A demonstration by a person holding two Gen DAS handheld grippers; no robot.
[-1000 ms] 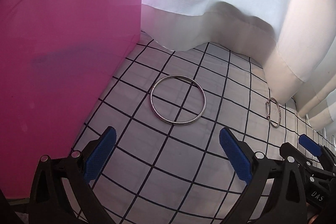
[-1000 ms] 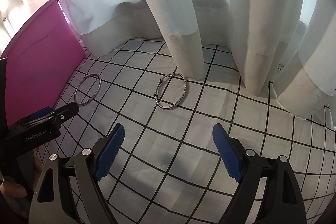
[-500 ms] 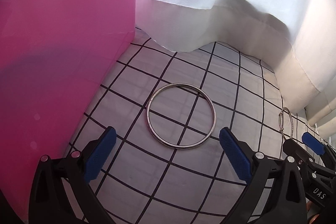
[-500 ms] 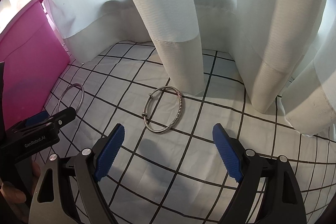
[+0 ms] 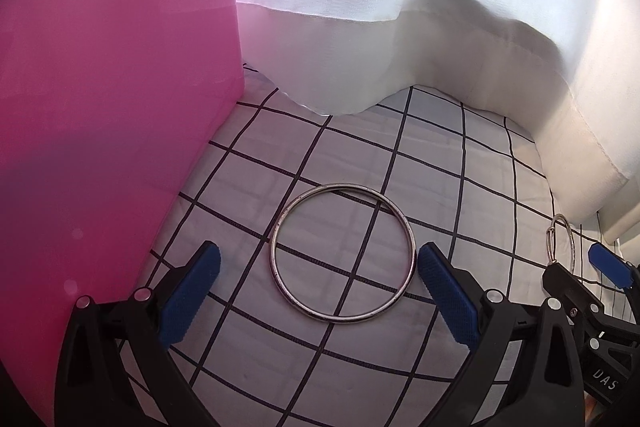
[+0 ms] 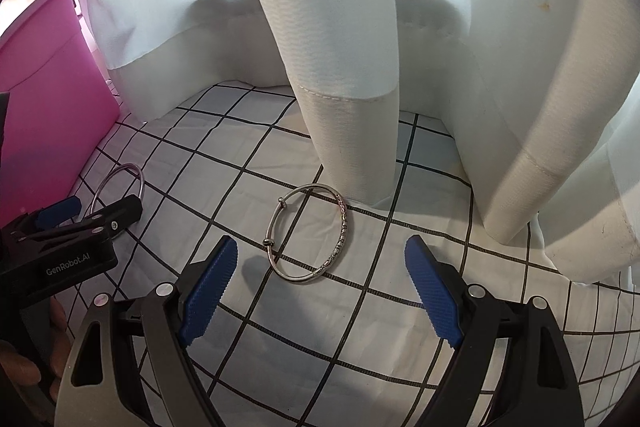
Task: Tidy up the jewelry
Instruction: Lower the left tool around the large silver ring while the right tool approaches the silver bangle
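Observation:
A plain silver bangle point(image 5: 273, 251) lies flat on the black-and-white checked cloth point(image 5: 432, 155). My left gripper point(image 5: 319, 255) stands open just above it, and the ring lies between and slightly ahead of the blue pads without touching them. A second silver bangle point(image 6: 344, 223), engraved and with two small knots, lies on the cloth point(image 6: 224, 155) at the foot of a curtain fold. My right gripper point(image 6: 322, 251) is open around its near half. Each view catches the other gripper at its edge: the right gripper point(image 5: 584, 267) and the left gripper point(image 6: 96, 211).
A tall pink box point(image 5: 120, 107) stands close on the left, also seen as the pink box point(image 6: 48, 87). White curtain folds point(image 6: 340, 67) hang down to the cloth right behind both bangles. A hand point(image 6: 24, 367) holds the left gripper.
Both grippers have come forward and down towards the cloth. Each bangle now looks larger and sits lower in its view, level with the open fingertips. Neither bangle has moved.

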